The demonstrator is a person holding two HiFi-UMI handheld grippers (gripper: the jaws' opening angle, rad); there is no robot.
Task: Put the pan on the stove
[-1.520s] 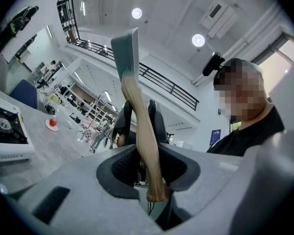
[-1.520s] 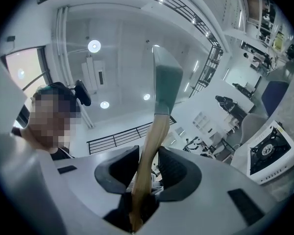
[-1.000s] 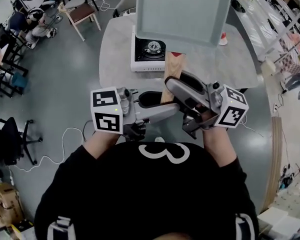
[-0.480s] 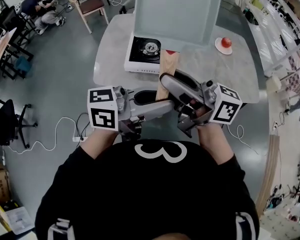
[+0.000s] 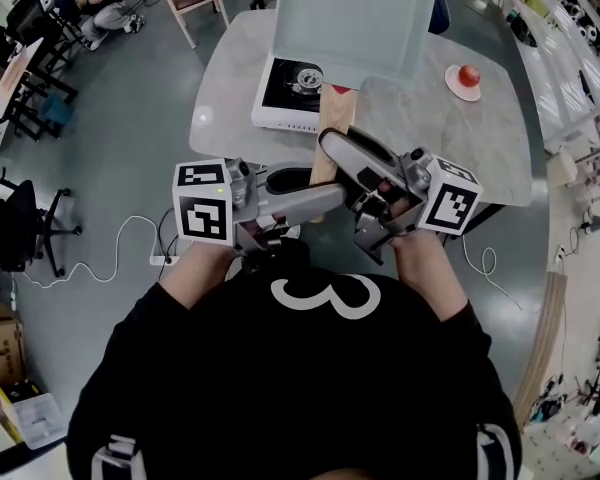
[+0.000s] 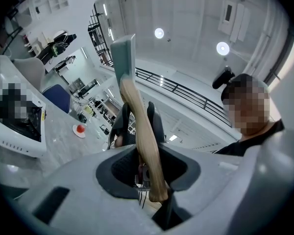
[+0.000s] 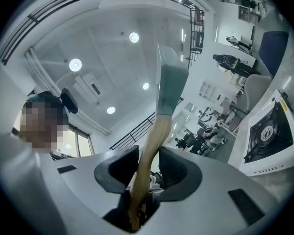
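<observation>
Pale green square metal pan in air, not yet on white portable gas stove on grey desk. Left tool and right tool both clamped on wooden handle. Pickup looks done; lowering onto burner remains.

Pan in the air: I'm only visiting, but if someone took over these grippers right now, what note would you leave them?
Left gripper: shut on the pan's wooden handle.
Right gripper: shut on the same handle.
Pan: held in the air, tilted, not touching the stove.
Stove: on the table, its burner bare.
Done: pan is picked up.
Left: lower it onto the burner, then let go.
</observation>
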